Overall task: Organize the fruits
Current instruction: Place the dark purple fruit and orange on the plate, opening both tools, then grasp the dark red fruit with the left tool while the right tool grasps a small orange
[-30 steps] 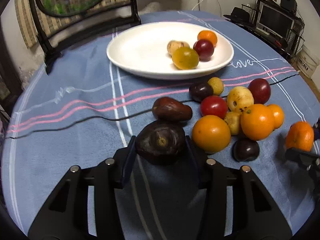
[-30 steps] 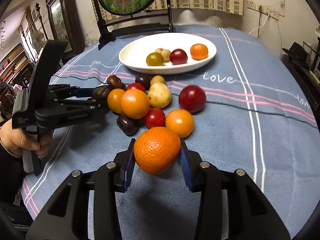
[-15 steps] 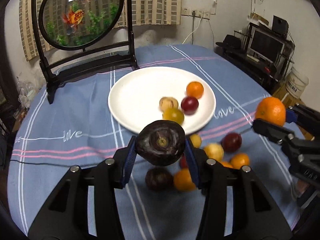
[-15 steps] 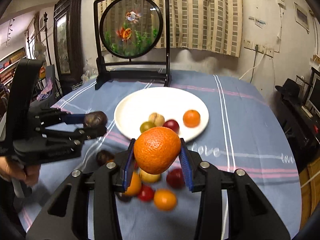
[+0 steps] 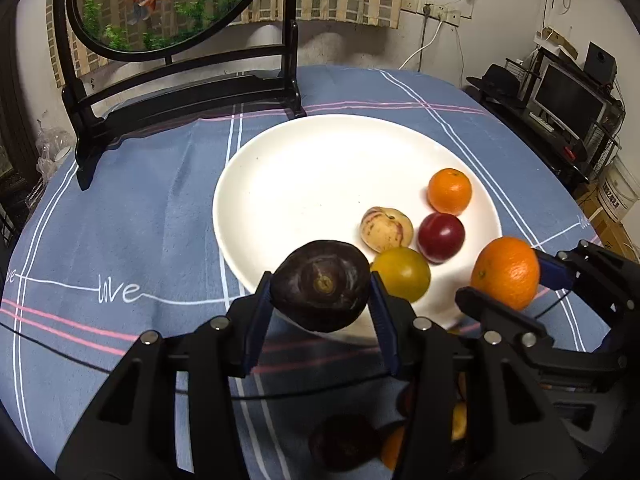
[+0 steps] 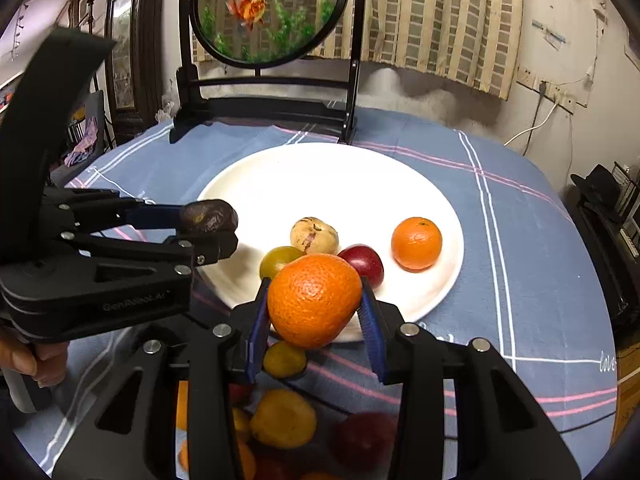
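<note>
My left gripper point(image 5: 320, 300) is shut on a dark purple-brown fruit point(image 5: 320, 285), held over the near left rim of the white plate point(image 5: 304, 168); it also shows in the right wrist view point(image 6: 209, 217). My right gripper point(image 6: 314, 312) is shut on a large orange point(image 6: 314, 300), held above the plate's near rim point(image 6: 440, 292); the orange also shows in the left wrist view point(image 5: 505, 273). On the plate lie a small orange point(image 6: 417, 243), a red plum point(image 6: 362, 261), a pale striped fruit point(image 6: 314, 235) and a yellow-green fruit point(image 6: 280, 260).
Several loose fruits point(image 6: 284, 420) lie on the blue cloth below my grippers, partly hidden. A black-framed round fish screen point(image 6: 268, 12) stands behind the plate. A thin black cable point(image 5: 60, 356) crosses the cloth. The table edge falls off at the right.
Both grippers have risen from the fruit pile and moved forward with their fruits, from the cloth to the plate's near rim.
</note>
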Demonstrator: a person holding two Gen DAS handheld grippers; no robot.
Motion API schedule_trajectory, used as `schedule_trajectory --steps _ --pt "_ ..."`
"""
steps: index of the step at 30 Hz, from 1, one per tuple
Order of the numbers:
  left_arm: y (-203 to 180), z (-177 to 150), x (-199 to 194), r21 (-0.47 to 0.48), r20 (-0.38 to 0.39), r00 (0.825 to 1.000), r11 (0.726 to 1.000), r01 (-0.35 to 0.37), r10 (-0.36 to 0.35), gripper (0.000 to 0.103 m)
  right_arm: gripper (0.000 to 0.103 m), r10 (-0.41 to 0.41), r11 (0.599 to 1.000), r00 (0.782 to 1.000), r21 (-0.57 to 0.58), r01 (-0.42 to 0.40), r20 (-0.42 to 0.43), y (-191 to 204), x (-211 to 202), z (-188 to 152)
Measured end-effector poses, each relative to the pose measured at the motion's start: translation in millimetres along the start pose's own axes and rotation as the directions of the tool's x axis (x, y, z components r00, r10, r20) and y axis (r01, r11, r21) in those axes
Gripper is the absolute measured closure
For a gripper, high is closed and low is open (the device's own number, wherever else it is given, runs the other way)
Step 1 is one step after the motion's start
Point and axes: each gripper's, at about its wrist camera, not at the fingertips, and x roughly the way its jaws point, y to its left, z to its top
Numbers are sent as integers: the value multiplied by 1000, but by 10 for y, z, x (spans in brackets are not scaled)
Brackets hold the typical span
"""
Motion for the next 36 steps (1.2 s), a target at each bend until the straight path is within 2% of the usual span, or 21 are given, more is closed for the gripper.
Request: schedule_trajectory --steps 3,6,12,17,24,36 --pt "-9 18 44 -2 -3 1000 1000 -28 28 52 59 4 1000 1000 -10 -4 -2 -39 77 12" --pt "2 43 -11 -14 29 999 999 -38 38 39 57 -20 1000 1000 -13 20 21 -70 50 31" --pt "26 18 -182 -12 53 998 999 -32 33 36 57 14 999 999 35 -16 45 -156 -152 -9" --pt "31 -125 -343 -14 64 997 999 -33 33 35 57 30 995 998 91 -35 53 -251 -376 -131" --pt "14 -386 -439 -13 40 999 1000 -8 9 35 50 17 987 999 160 -23 40 -363 -623 -384" --pt "24 -742 -495 -3 1 1000 1000 -6 6 35 50 36 972 999 232 -38 10 -361 -804 -762"
